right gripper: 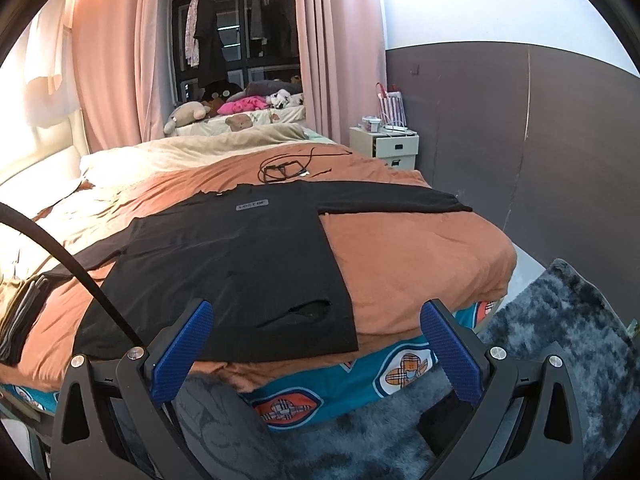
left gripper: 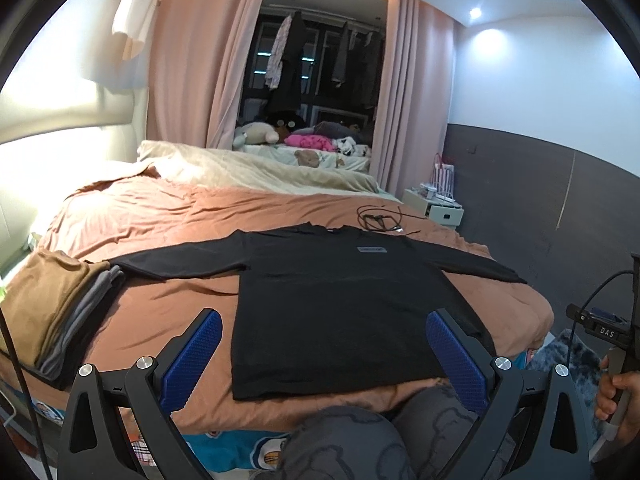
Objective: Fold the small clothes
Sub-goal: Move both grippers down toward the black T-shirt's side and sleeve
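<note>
A black long-sleeved shirt point(left gripper: 336, 304) lies flat on the orange bedspread point(left gripper: 172, 304), both sleeves spread out, a small grey label on the chest. It also shows in the right wrist view point(right gripper: 240, 264), with a tear near the hem. My left gripper point(left gripper: 325, 316) is open and empty, held above the shirt's near hem. My right gripper point(right gripper: 316, 312) is open and empty, over the shirt's near right corner at the bed's edge.
A stack of folded clothes point(left gripper: 60, 308) sits at the bed's left edge. A coiled black cable point(left gripper: 380, 218) lies beyond the shirt's collar. A white nightstand point(right gripper: 384, 146) stands by the dark wall. A grey shaggy rug point(right gripper: 560, 344) covers the floor at right.
</note>
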Demonstrator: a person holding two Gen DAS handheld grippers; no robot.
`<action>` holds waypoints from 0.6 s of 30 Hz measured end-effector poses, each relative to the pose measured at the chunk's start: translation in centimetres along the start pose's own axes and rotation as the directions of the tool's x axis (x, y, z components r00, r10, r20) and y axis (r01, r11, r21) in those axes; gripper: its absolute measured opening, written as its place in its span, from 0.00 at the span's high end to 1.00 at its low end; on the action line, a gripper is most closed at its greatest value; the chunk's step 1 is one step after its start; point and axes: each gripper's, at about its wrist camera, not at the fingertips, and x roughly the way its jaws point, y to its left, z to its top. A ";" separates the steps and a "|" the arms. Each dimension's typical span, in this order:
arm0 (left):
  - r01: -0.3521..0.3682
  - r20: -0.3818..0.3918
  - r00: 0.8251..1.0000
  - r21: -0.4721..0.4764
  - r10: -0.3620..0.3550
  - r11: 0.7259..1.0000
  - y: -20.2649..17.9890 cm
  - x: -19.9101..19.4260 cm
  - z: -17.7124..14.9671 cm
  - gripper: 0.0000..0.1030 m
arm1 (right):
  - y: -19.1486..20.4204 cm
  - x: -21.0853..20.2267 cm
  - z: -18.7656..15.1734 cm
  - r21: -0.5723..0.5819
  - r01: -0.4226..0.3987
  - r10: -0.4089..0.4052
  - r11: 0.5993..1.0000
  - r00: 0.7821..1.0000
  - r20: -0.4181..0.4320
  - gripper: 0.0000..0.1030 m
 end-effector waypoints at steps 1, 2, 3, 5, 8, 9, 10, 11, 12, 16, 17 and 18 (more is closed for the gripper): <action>-0.004 -0.003 1.000 -0.004 0.004 1.000 0.4 0.5 0.2 0.00 | 0.2 0.5 0.4 0.002 -0.002 0.002 1.000 1.000 -0.001 0.00; -0.011 -0.007 1.000 -0.008 0.011 1.000 0.9 1.0 0.4 0.00 | 0.4 0.8 0.8 0.002 -0.005 0.005 1.000 1.000 -0.004 0.00; -0.016 -0.010 1.000 -0.013 0.016 1.000 1.3 1.5 0.6 0.00 | 0.6 1.3 1.2 0.001 -0.010 0.010 1.000 1.000 -0.006 0.00; -0.020 -0.017 1.000 -0.026 0.020 0.999 2.3 2.4 0.9 0.00 | 1.3 2.1 1.8 -0.005 -0.015 0.015 1.000 1.000 -0.012 0.00; -0.036 -0.027 0.999 -0.040 0.035 0.999 3.8 3.8 1.8 0.00 | 1.7 3.6 2.9 -0.011 -0.025 0.025 1.000 0.999 -0.020 0.00; -0.043 -0.030 0.999 -0.043 0.041 0.998 4.2 4.1 2.0 0.00 | 1.8 4.1 3.3 -0.012 -0.029 0.029 0.999 0.999 -0.022 0.00; -0.049 -0.033 0.998 -0.048 0.047 0.998 4.6 4.5 2.3 0.00 | 2.1 4.7 3.7 -0.014 -0.034 0.034 0.999 0.999 -0.026 0.00; -0.055 -0.036 0.998 -0.054 0.053 0.997 5.1 5.0 2.7 0.00 | 2.2 5.1 4.0 -0.017 -0.038 0.037 0.999 0.999 -0.028 0.00; -0.059 -0.035 0.998 -0.058 0.057 0.997 5.5 5.3 3.0 0.00 | 2.5 5.5 4.3 -0.022 -0.043 0.042 0.999 0.999 -0.030 0.00; -0.086 -0.035 0.996 -0.075 0.083 0.993 7.2 6.6 4.1 0.00 | 3.3 7.3 5.4 -0.043 -0.069 0.067 0.997 0.997 -0.038 0.00; -0.092 -0.037 0.995 -0.081 0.089 0.992 7.7 7.0 4.5 0.00 | 3.2 7.8 5.7 -0.044 -0.074 0.072 0.996 0.997 -0.041 0.00; -0.099 -0.039 0.995 -0.084 0.096 0.992 8.1 7.4 4.8 0.01 | 3.3 8.4 5.9 -0.047 -0.080 0.078 0.996 0.996 -0.044 0.00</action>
